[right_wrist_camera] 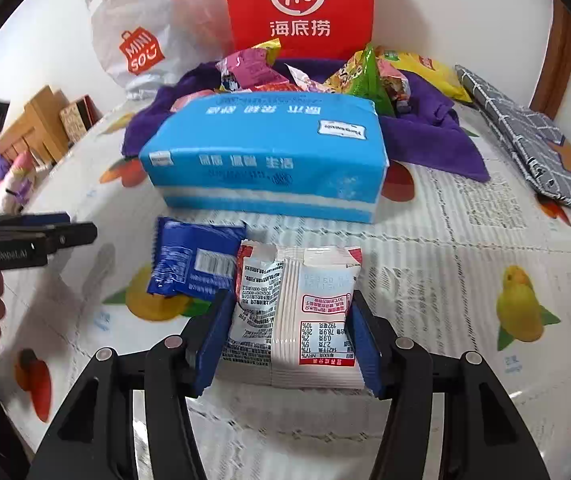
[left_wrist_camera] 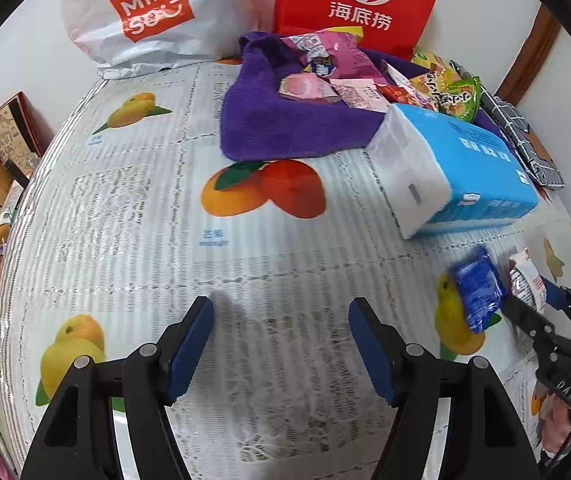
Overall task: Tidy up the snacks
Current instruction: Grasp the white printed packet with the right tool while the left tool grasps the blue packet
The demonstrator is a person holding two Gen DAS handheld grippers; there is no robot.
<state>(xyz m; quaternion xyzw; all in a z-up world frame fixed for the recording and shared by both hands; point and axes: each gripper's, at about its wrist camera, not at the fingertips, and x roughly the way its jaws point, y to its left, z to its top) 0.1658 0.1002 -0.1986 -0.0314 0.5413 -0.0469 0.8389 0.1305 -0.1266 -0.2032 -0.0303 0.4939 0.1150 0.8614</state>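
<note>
A pile of snack packets (left_wrist_camera: 337, 76) lies on a purple towel (left_wrist_camera: 285, 124) at the back of the table; it also shows in the right wrist view (right_wrist_camera: 269, 72). A blue snack packet (right_wrist_camera: 193, 260) lies on the tablecloth in front of the tissue pack. My right gripper (right_wrist_camera: 289, 320) has a white-and-red snack packet (right_wrist_camera: 309, 304) between its fingers, beside the blue packet; it also shows in the left wrist view (left_wrist_camera: 527, 280). My left gripper (left_wrist_camera: 281, 324) is open and empty over bare tablecloth, left of both packets.
A blue tissue pack (right_wrist_camera: 265, 156) stands mid-table. A red paper bag (right_wrist_camera: 301, 4) and a white Miniso plastic bag (left_wrist_camera: 141, 16) stand against the back wall. A grey checked cloth (right_wrist_camera: 525, 140) lies at the right. Boxes (left_wrist_camera: 1, 140) sit beyond the table's left edge.
</note>
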